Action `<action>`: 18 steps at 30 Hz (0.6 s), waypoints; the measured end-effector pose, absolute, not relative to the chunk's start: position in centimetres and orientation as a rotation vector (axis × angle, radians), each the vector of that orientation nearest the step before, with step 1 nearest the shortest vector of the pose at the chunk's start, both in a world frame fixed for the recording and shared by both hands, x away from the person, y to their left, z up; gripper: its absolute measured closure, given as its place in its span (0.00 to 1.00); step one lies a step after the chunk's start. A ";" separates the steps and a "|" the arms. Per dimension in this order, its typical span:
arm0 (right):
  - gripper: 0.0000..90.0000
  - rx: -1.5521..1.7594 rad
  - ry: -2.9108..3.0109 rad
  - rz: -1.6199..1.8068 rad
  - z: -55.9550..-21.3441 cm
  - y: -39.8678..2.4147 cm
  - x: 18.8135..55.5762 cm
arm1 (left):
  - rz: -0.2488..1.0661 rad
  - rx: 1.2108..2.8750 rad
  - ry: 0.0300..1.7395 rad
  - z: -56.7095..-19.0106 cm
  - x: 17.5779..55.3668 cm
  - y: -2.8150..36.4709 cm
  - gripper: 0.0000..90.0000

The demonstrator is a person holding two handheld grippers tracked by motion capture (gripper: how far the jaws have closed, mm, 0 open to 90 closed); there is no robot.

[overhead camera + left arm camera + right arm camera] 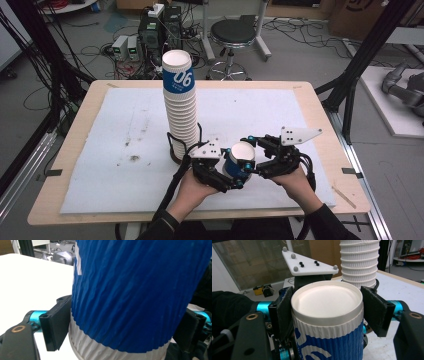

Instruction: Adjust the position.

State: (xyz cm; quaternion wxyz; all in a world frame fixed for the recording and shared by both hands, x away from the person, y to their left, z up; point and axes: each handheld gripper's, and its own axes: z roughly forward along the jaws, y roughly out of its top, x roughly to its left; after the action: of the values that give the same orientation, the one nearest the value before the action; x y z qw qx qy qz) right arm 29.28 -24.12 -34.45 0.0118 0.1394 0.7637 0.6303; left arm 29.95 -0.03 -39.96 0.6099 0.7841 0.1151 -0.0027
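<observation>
We list first the bench (75,200), a pale wooden top carrying a white mat (120,130) that bears a few dark smudges to the left of centre. Next comes the tall stack of cups (181,110), inverted and nested, standing near the middle of the mat with a blue band marked "06" on its uppermost cup; we judge it the store from which, or to which, single cups travel. Just to the right of the stack's base, near the front edge, we record one single cup (240,159), blue-banded, ribbed and upside down, its white base facing up. We judge that it is held from two sides to steady it. The left gripper (232,172) has its fingers (56,322) pressed against the cup's lower wall, grasping it. The right gripper (259,159) meets the same cup from the opposite side; its fingers (374,310) are clenched against the rim of the upturned base. Whether the cup rests on the mat or is lifted just clear of it, we cannot tell. A round stool (232,32) stands on the floor beyond the bench.
</observation>
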 end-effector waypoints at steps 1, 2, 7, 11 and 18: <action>0.34 0.443 2.386 1.967 -34.5 -24.2 29.3 | -0.008 1.810 0.265 -40.0 29.9 0.0 0.19; 0.34 0.443 2.386 1.967 -34.5 -24.2 29.3 | -0.005 1.813 0.262 -39.9 30.0 0.0 0.19; 0.32 0.436 2.410 1.952 -34.4 -24.3 29.5 | -0.008 1.840 0.251 -39.6 30.1 0.3 0.19; 0.24 0.438 2.466 1.914 -33.7 -24.6 29.6 | -0.007 1.863 0.250 -39.3 30.2 0.6 0.20; 0.23 0.393 2.540 1.766 -32.4 -24.5 29.1 | 0.011 1.976 0.257 -38.7 30.1 0.6 0.21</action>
State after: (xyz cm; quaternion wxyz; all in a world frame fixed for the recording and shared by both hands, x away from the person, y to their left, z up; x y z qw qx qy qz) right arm 29.12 -24.54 -32.36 0.0114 0.1260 0.8144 0.5663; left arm 30.05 0.59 -38.66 0.5433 0.8325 0.1084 0.0046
